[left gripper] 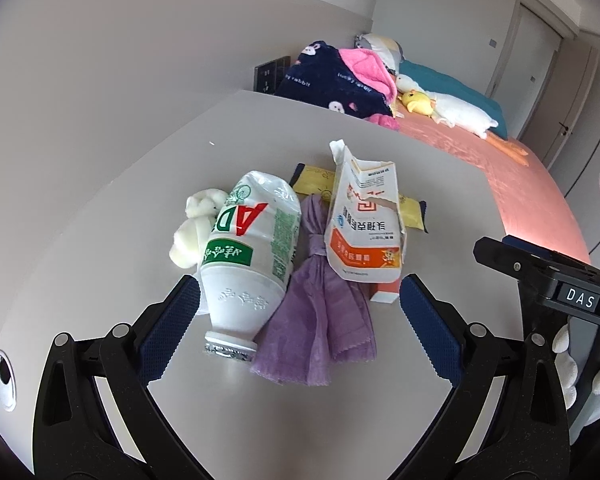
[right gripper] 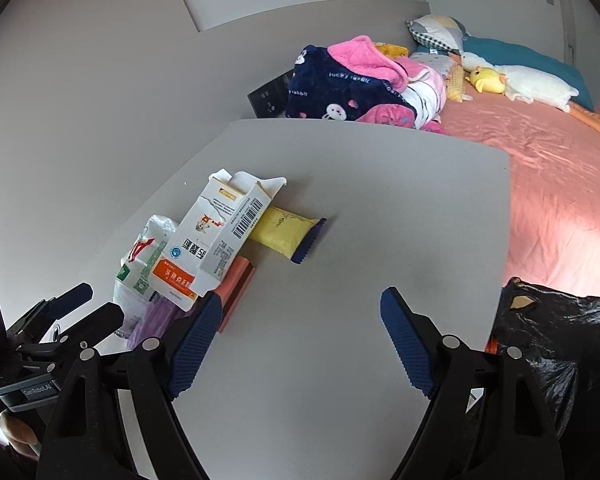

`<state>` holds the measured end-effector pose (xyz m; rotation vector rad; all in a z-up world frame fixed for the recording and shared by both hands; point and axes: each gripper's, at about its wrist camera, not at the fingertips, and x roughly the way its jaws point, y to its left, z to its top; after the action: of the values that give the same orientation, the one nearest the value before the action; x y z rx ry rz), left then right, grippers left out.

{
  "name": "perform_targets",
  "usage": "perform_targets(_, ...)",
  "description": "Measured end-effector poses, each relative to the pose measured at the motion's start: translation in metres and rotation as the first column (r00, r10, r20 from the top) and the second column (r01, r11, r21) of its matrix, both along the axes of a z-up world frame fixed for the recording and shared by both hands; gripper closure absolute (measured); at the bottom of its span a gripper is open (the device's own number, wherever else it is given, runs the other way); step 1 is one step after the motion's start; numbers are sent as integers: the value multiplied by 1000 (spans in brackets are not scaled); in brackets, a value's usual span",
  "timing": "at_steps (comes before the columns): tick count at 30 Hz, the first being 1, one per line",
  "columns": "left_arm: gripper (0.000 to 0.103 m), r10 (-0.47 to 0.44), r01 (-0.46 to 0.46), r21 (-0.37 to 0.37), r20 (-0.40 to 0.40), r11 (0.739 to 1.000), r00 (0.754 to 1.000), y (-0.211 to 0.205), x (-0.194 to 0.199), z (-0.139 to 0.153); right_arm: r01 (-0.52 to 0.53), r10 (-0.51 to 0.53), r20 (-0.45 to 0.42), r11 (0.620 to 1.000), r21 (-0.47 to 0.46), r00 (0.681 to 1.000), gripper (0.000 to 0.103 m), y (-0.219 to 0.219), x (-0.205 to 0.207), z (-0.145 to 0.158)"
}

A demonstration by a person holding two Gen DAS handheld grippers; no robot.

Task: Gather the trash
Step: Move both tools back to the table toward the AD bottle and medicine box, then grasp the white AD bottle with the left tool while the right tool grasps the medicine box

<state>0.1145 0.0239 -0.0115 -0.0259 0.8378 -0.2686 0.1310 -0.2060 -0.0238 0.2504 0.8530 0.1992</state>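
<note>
Both grippers are hovering over the counter (right gripper: 340, 184) with nothing in hand: the left gripper (left gripper: 300, 312) is standing with its jaws spread wide, and the right gripper (right gripper: 302, 332) is likewise standing wide open over bare surface. Taking the white bottle (left gripper: 248, 256) as the landmark, the trash is lying in one tight heap: a crumpled tissue (left gripper: 196, 228) is touching its far side from the box, a purple bag (left gripper: 320, 312) is lying against its near side, a torn white-and-orange box (left gripper: 364, 224) is leaning just beyond the bag, a flat red box (right gripper: 236, 292) is sitting under that carton, and a yellow wrapper (right gripper: 286, 236) is lying farthest from the bottle. The bottle's neck and the purple bag are sitting between the left jaws, not yet touched. The heap is lying beside the right gripper's left finger, outside its jaws. A black bin bag (right gripper: 560, 344) is waiting off the counter edge, well apart from the bottle. Risks, in my judgement: the bottle is lying on its side and is likely to roll if nudged by one pad; closing now is likely to catch bottle and bag together; and the leaning carton is liable to topple when its neighbours shift.
</note>
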Motion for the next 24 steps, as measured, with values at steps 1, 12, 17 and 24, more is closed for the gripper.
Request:
perform_targets(1, 7, 3, -3, 1, -4, 1000, 1000, 1, 3, -1, -6, 6, -3, 1000, 6, 1000, 22, 2, 3, -1)
perform_targets(12, 27, -1, 0, 65, 8, 998, 1000, 4, 31, -12, -52, 57, -44, 994, 101, 997, 29, 22, 39, -11)
perform_targets(17, 27, -2, 4, 88, -21, 996, 1000, 6, 46, -19, -59, 73, -82, 984, 165, 994, 32, 30, 59, -18)
perform_targets(24, 27, -22, 29, 115, -57, 993, 998, 3, 57, -30, -72, 90, -104, 984, 161, 991, 41, 49, 80, -26)
